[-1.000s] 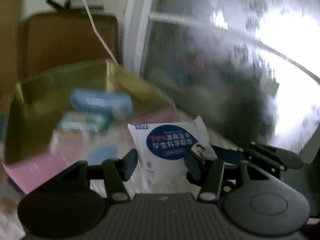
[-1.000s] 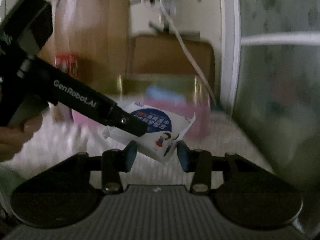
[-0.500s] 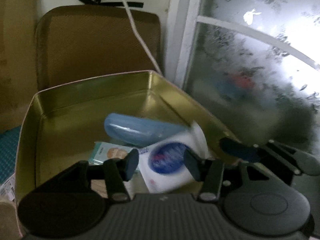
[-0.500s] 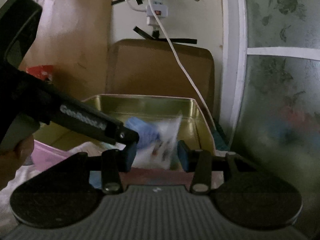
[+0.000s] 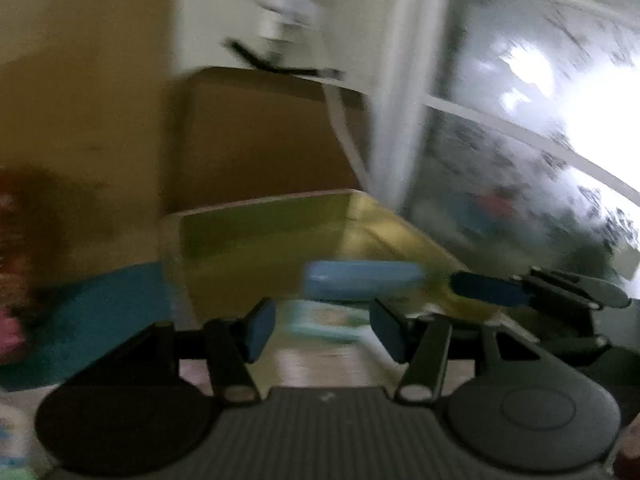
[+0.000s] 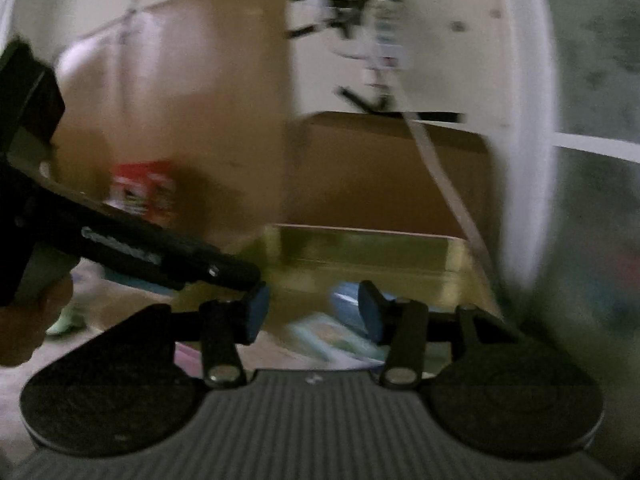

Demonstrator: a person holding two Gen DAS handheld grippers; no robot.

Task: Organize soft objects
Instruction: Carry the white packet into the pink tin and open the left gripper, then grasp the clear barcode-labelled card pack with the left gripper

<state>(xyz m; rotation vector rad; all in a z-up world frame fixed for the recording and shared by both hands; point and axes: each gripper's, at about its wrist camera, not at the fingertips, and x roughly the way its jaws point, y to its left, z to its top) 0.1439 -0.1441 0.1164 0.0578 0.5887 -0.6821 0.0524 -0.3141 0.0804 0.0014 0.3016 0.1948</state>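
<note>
Both views were smeared by motion, so only coarse shapes could be read. A gold-coloured rectangular metal tin [image 5: 280, 236] stood open against the wall beside a frosted window [image 5: 540, 184], and the soft things lay inside it. One pale blue rounded soft pack [image 5: 362, 282] rested on the floor of the tin, and one flat pale green-and-white sachet [image 5: 320, 324] lay just in front of it, nearer the cameras. A white corner showed beside the left claw's right finger; whether it was a third packet could not be told.

The left claw [image 5: 322, 330] stood partly open with nothing between its blue pads. The right claw [image 6: 310, 314] was also partly open and empty, its jaws having just been opening, and it hung over the near rim of the tin.

Judged from their look, these packs would be light, squashy and slick-skinned, likely to buckle or slide under a hard pinch. The blue pack would be best taken across its narrow middle, the flat sachet by a sealed edge.

Counted: one tin, two claws, two soft packets for certain. One red carton [image 6: 140, 188] stood blurred by the wall.
</note>
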